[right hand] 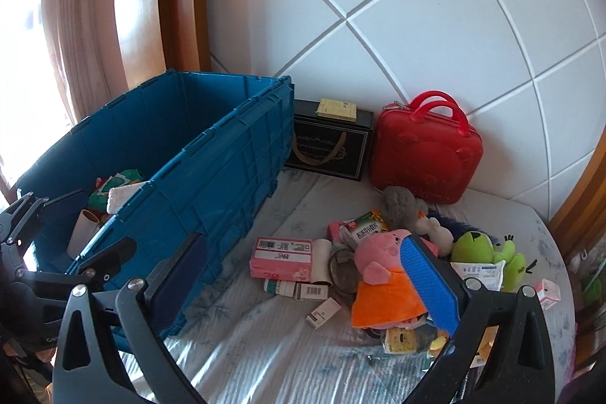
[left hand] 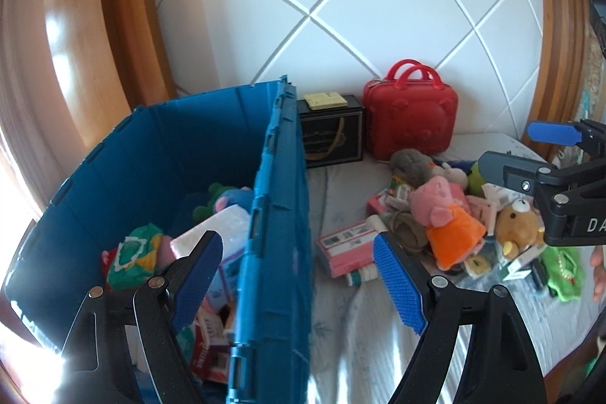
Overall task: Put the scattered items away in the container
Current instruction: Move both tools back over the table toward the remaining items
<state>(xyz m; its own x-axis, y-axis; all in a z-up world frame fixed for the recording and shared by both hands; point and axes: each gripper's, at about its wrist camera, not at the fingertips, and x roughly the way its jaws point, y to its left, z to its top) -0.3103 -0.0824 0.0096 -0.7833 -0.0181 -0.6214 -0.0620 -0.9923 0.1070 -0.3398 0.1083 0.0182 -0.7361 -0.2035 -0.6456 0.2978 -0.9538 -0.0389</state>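
The left hand-held gripper (left hand: 299, 275) hangs open and empty over the near wall of the tall blue plastic crate (left hand: 276, 214), which already holds soft toys and boxes. The right hand-held gripper (right hand: 310, 275), jaws wide apart and holding nothing, hovers above the bed (right hand: 265, 358), where a pink pig plush in an orange dress (right hand: 382, 275) tops the scattered pile.

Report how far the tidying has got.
Partly done: the blue crate already holds a green-and-white plush and several boxes. Nothing is in hand; the left tool and right tool are both open and empty. Left on the bed: the pink pig plush, pink box, green plush and small packets.
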